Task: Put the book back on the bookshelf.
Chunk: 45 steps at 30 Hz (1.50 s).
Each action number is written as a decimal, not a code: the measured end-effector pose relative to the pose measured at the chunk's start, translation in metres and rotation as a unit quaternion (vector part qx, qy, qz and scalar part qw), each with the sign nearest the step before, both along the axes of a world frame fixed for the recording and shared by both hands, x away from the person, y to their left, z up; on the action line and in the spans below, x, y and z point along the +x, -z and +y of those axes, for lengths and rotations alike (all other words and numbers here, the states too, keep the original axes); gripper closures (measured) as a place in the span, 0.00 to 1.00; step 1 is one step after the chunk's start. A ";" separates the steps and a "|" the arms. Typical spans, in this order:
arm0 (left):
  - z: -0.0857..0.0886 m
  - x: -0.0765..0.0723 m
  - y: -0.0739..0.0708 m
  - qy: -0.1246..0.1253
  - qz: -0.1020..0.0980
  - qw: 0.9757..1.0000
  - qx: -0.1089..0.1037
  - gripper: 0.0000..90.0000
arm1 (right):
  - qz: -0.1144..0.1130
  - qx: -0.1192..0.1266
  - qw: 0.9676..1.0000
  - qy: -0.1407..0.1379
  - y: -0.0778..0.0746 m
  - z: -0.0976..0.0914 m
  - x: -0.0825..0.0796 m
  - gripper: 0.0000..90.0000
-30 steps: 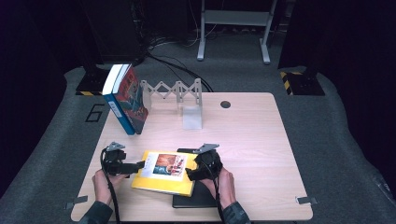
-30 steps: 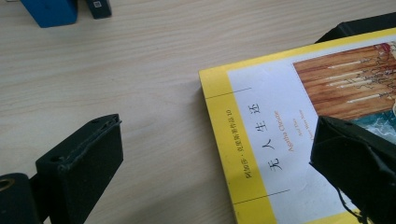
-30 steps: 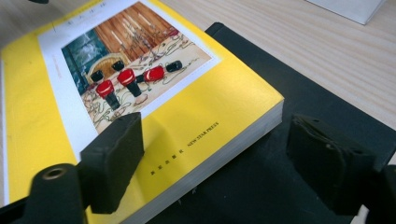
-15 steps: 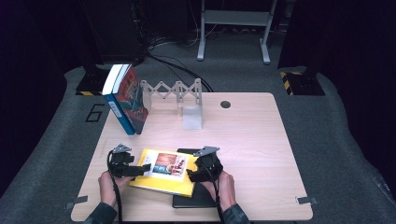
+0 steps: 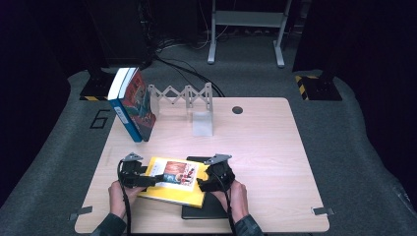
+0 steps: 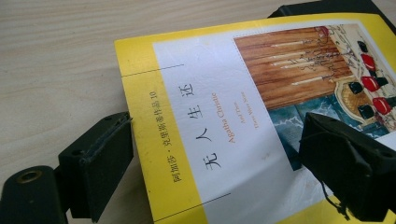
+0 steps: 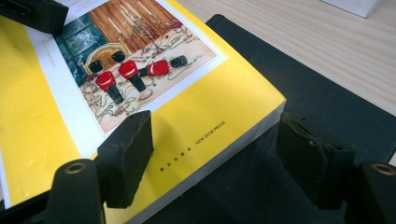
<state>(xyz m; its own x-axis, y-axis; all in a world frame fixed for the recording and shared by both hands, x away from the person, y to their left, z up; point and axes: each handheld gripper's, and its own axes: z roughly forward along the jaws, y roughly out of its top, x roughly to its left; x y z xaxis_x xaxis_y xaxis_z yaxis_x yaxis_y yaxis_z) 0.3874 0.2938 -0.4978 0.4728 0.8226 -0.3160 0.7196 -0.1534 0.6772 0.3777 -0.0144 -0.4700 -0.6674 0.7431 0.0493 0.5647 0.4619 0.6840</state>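
Observation:
A yellow paperback [image 5: 172,184] with a picture of toy soldiers lies flat on a black book [image 5: 206,212] near the table's front edge. My left gripper [image 5: 153,180] is at its left edge. In the left gripper view [image 6: 217,128] one jaw sits on the table beside the spine and the other hovers over the cover [image 6: 224,93]. My right gripper [image 5: 200,183] is at the right edge. In the right gripper view [image 7: 217,126] one jaw is above the cover [image 7: 201,107] and the other over the black book [image 7: 327,84], clear of the page edge. Both pairs of jaws have just been closing and stand open.
Two books [image 5: 132,104] lean together at the table's back left. A grey folding book rack [image 5: 184,97] with a pale bookend [image 5: 202,123] stands behind the middle. A cable hole [image 5: 237,109] lies further right, beside bare tabletop [image 5: 280,162].
My left gripper has edged right, so one jaw now reaches over the yellow book's left edge. The right hand and the books have stayed put.

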 end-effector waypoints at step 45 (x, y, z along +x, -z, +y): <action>-0.046 0.032 -0.017 0.055 -0.039 0.997 0.031 0.02 | 0.046 -0.021 0.998 0.025 -0.007 -0.045 -0.006 0.25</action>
